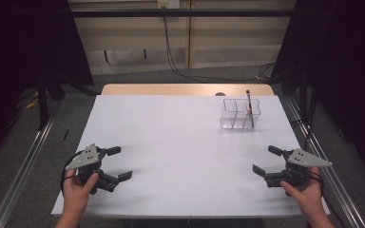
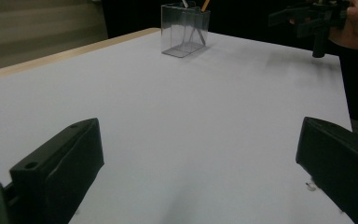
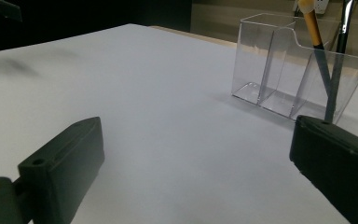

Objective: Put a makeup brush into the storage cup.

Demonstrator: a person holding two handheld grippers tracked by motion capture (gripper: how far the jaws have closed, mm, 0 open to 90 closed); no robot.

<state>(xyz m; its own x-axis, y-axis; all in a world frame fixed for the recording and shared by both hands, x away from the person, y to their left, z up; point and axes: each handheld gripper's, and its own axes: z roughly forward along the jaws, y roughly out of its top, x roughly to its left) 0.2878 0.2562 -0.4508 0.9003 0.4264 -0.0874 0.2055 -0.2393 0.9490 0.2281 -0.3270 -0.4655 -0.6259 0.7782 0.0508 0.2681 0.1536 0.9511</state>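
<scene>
Clear organizer (image 1: 240,115) stands at the far right of the white desk (image 1: 180,142) — a dark pen (image 1: 249,108) and an orange-tipped pencil (image 3: 316,39) upright in its right compartment. Left gripper (image 1: 119,164) and right gripper (image 1: 264,160) sit at the near corners, well apart from it — fingers spread wide, holding nothing.

Bright table, dark room

Light from above makes the white table (image 1: 180,142) glow, and the sides look almost black. Shadows are soft and faint. Up close, the black jaws look blurry, and the clear box (image 3: 298,74) shines a little.
</scene>
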